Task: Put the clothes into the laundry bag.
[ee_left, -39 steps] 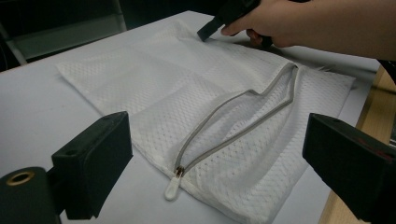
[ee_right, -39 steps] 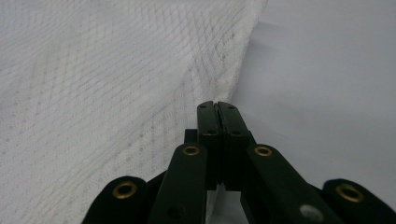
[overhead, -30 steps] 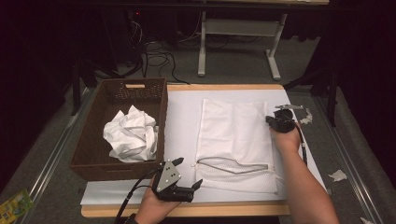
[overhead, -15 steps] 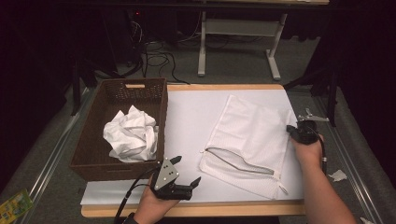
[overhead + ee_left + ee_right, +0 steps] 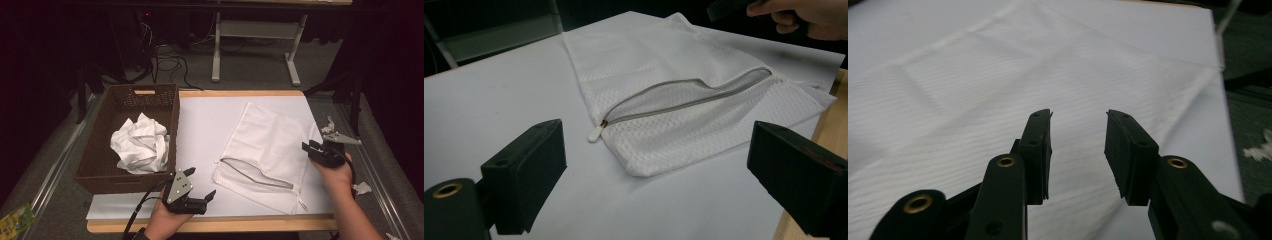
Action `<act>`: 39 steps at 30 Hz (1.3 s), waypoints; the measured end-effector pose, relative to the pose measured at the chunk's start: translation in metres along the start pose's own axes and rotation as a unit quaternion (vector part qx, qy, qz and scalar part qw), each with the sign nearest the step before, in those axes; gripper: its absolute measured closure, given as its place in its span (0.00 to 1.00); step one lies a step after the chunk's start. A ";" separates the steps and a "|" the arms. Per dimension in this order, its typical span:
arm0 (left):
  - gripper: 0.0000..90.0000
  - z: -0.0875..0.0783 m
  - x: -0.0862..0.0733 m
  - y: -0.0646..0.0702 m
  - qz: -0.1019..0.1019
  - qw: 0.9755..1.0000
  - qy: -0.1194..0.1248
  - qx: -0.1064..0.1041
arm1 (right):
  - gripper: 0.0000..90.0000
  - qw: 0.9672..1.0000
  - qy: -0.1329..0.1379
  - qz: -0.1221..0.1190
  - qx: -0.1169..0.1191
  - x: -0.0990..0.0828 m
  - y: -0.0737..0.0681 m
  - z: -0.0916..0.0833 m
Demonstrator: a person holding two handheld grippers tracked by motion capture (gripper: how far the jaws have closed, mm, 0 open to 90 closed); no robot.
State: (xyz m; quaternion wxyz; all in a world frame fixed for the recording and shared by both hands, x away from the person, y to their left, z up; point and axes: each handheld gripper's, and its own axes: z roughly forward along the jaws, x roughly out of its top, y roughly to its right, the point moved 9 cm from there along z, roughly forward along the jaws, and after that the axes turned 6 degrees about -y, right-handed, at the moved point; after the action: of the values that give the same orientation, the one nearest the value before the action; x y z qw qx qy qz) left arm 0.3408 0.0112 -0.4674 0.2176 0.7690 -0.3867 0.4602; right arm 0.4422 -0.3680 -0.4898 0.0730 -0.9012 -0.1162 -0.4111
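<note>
A white mesh bag (image 5: 270,145) lies askew on the white table top (image 5: 205,125), its grey zipper (image 5: 255,176) partly open toward the front. In the left gripper view the bag (image 5: 674,60) spreads ahead, zipper pull (image 5: 595,134) at its near corner. My left gripper (image 5: 202,182) rests near the front edge, left of the bag, jaws wide open and empty (image 5: 656,170). My right gripper (image 5: 307,147) hovers at the bag's right edge. Its jaws (image 5: 1078,150) have just been opening, with nothing between them and the mesh (image 5: 973,85) beneath.
A brown woven basket (image 5: 125,182) stands at the left of the table with a crumpled white cloth (image 5: 140,145) inside. Small white scraps (image 5: 362,188) lie off the table's right side. A wooden rim (image 5: 225,225) runs along the front edge.
The right gripper dragged the bag's right corner toward the right and nearer, turning the bag askew, then let go and opened. The left gripper stayed put.
</note>
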 end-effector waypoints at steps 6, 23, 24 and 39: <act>0.10 0.001 0.000 0.001 0.000 1.000 0.000 -0.001 | 0.74 0.997 0.018 -0.044 0.061 -0.009 -0.069 -0.022; 0.10 0.001 -0.001 0.001 0.004 1.000 -0.002 0.003 | 0.98 0.972 -0.047 -0.131 0.190 -0.045 -0.186 -0.007; 0.10 0.002 -0.001 0.001 0.004 1.000 -0.002 0.003 | 0.98 0.972 -0.048 -0.135 0.187 -0.044 -0.185 -0.004; 0.11 0.004 -0.002 0.001 0.007 1.000 -0.006 0.006 | 0.98 0.976 -0.084 -0.152 0.128 -0.047 -0.175 0.026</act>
State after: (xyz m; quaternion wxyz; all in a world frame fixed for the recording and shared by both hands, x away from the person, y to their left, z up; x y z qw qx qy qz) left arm 0.3416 0.0087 -0.4713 0.2078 0.7703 -0.3907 0.4592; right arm 0.3842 -0.2009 -0.5365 0.1145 -0.8873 -0.3093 -0.3224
